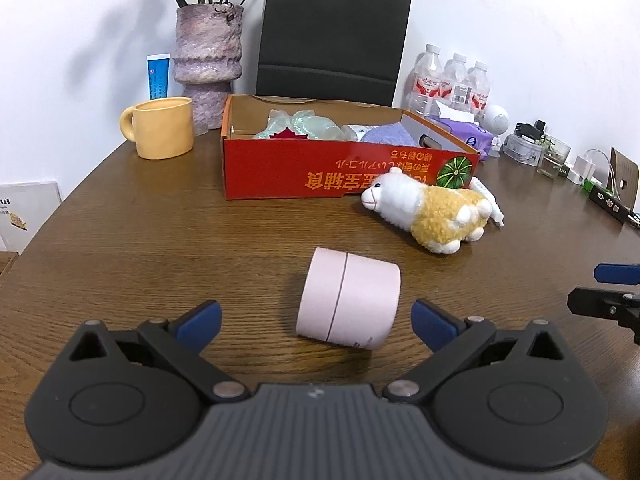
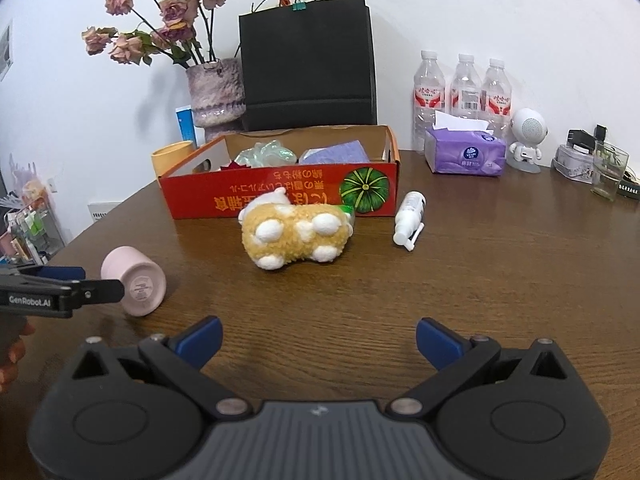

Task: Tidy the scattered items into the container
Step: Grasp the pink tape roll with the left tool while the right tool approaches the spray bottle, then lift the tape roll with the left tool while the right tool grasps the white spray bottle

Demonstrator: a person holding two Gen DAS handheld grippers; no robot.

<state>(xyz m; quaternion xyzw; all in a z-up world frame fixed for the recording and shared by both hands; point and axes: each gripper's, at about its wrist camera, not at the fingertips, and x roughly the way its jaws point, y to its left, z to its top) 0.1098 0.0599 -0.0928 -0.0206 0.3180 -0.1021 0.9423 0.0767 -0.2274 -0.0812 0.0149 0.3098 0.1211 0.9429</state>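
Note:
A pink cylinder box (image 1: pixel 349 299) lies on its side on the brown table, just ahead of my open left gripper (image 1: pixel 316 322), partly between its blue fingertips. The same pink cylinder (image 2: pixel 134 286) shows at the left of the right wrist view. A plush sheep (image 2: pixel 294 234) in yellow and white lies in front of the red cardboard box (image 2: pixel 280 196), ahead of my open right gripper (image 2: pixel 319 342). A white spray bottle (image 2: pixel 409 216) lies right of the sheep. The red box (image 1: pixel 344 174) holds a clear bag, a purple cloth and a red leaf.
A yellow mug (image 1: pixel 162 127), a purple vase (image 1: pixel 208 56) with dried roses and a black paper bag (image 1: pixel 332 36) stand behind the box. Three water bottles (image 2: pixel 464 92), a purple tissue pack (image 2: pixel 466 154), a small white robot figure (image 2: pixel 528 136) and a glass (image 2: pixel 610 170) line the back right.

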